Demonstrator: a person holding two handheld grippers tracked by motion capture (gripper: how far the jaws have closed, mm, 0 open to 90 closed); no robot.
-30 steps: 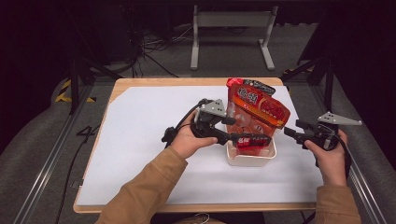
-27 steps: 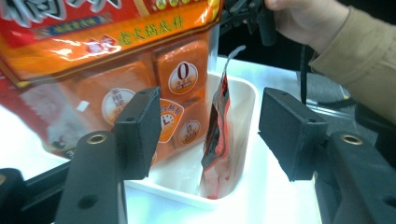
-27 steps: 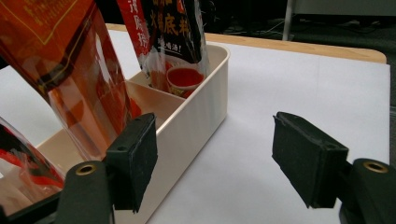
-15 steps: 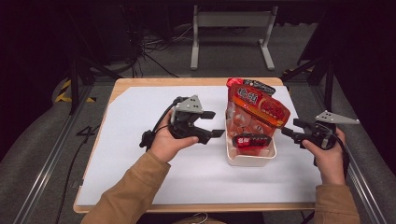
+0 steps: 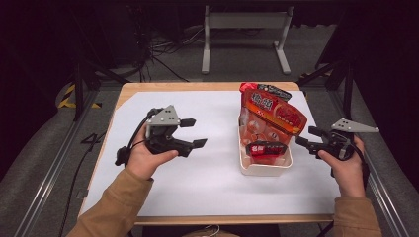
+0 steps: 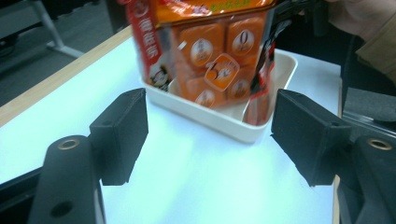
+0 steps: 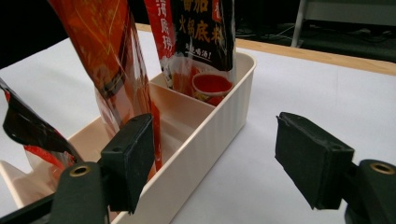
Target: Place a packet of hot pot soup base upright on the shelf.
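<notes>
The left gripper (image 5: 190, 133) is being held left of the middle of the high view, over the white sheet (image 5: 207, 187) on the desk (image 5: 133, 89). Its jaws have just been opening, and they are being held wide apart with nothing between them. In the left gripper view, the jaws are pointing at the tray (image 6: 280, 70), which is sitting apart from them in the upper middle of the frame.

The tray (image 5: 264, 169) is being seen right of the middle in the high view, resting on the sheet. A big orange bag (image 5: 272, 116) is standing tilted in it, and a small red and black pack (image 5: 264, 148) is lying at its near end. In the left gripper view, the bag (image 6: 210, 51) is being shown with small orange packs inside.

The right gripper (image 5: 307, 137) is being held at the right of the high view, just beside the tray's right wall. Its jaws are being held open, and nothing is being squeezed. In the right gripper view, the tray's wall (image 7: 210, 135) is being seen between the jaws, close to the left one, and a dark pack (image 7: 201, 32) is standing in the far part of the tray.
</notes>
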